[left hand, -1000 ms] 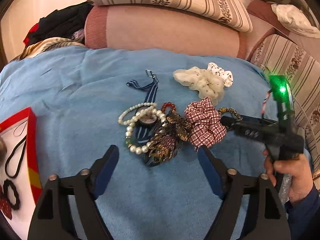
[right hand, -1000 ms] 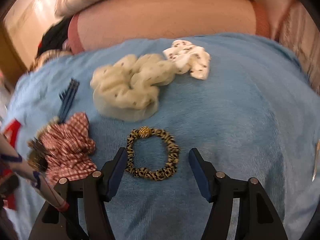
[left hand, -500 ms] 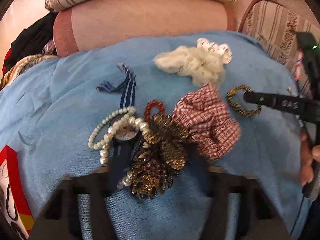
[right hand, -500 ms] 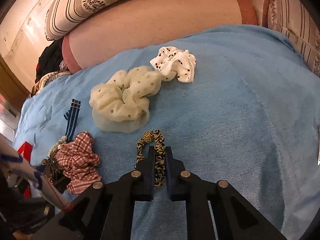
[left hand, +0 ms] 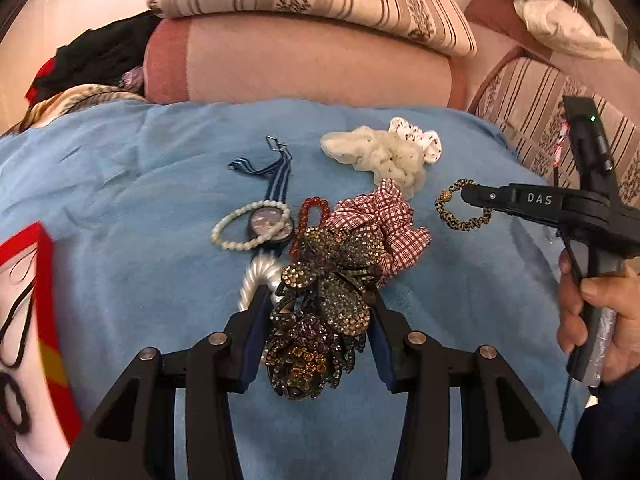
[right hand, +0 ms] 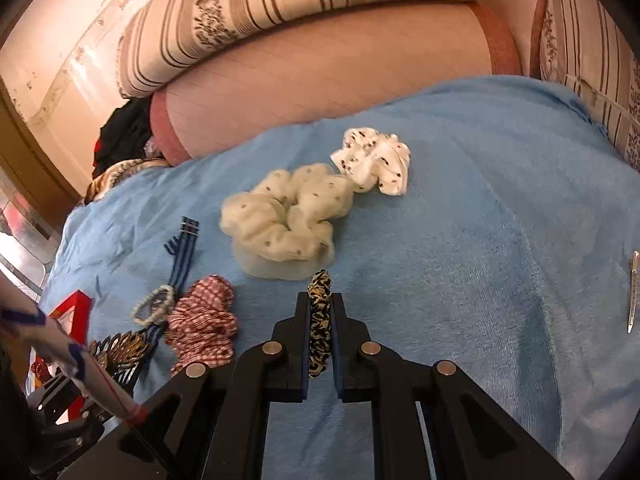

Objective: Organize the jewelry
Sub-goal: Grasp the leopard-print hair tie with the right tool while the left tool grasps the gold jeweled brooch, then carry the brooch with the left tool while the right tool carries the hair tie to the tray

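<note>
My left gripper [left hand: 316,312] is shut on a pile of rhinestone hair clips [left hand: 324,304], lifting them just above the blue blanket [left hand: 120,220]. A pearl bracelet [left hand: 250,228], a watch on a striped strap [left hand: 272,224], a red bead loop [left hand: 312,216] and a red checked scrunchie [left hand: 384,224] lie just beyond. My right gripper [right hand: 320,312] is shut on a leopard-print hair tie [right hand: 320,320], which it holds off the blanket; it also shows in the left wrist view [left hand: 460,208].
A cream dotted scrunchie [right hand: 288,220] and a white spotted scrunchie [right hand: 376,160] lie further back. A red-edged tray [left hand: 36,320] with black hair ties is at the left. A metal clip [right hand: 633,292] lies at the far right. Striped cushions [right hand: 320,0] line the back.
My left gripper moved in and closed on the rhinestone clips, lifting them. My right gripper closed on the leopard hair tie and raised it off the blanket.
</note>
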Demonstrator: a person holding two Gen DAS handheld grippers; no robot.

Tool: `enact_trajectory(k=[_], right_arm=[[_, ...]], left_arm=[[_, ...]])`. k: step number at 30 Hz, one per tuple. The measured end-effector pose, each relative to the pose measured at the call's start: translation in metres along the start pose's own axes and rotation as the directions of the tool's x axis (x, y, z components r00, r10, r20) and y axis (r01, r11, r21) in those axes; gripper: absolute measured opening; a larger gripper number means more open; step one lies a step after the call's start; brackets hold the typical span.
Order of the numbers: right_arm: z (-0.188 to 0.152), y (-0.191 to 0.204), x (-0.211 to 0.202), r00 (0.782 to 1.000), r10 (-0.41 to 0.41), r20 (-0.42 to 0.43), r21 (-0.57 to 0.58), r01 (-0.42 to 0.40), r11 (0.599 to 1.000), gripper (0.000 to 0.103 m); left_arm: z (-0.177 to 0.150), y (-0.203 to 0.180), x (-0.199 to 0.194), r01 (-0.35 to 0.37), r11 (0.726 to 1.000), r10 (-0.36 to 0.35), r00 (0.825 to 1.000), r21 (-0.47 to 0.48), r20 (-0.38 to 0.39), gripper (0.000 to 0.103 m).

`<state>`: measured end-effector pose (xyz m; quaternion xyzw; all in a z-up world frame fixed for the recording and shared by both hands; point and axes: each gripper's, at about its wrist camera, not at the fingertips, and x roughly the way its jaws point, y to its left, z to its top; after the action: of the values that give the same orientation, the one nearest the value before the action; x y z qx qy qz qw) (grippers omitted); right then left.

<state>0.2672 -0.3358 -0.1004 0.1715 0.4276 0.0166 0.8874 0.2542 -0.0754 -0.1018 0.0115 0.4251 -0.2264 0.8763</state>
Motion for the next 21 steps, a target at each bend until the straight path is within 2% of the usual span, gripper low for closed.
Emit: enact_trajectory(k=[3,8,13,21], right_arm=[[-0.002,0.01,-0.009,1.0,0.021,0.017,-0.021,-0.021,1.0,0.01],[-0.011,0.035,-0.02,0.996,0.085,0.024,-0.078,-0.082,0.994,0.01],[-0.023,0.059,-0.021,0.99,0.144,0.009,-0.126,-0.141,0.982,0.01],[-0.039,0.084,-0.018,0.977,0.212,-0.027,-0.159,-0.213,0.964,0.01]], left_arm=[[-0.008,0.004,-0.021,0.002,1.0,-0.002,1.0,-0.01,0.027,0.045],[-0.02,0.012,-0.053,-0.032,0.999,0.035,0.996,-0.044,0.085,0.045],[-0.021,0.021,-0.066,-0.055,0.996,0.063,0.988,-0.065,0.137,0.045],[-0.021,0.038,-0.069,-0.047,0.995,0.06,0.987,-0.089,0.151,0.045]])
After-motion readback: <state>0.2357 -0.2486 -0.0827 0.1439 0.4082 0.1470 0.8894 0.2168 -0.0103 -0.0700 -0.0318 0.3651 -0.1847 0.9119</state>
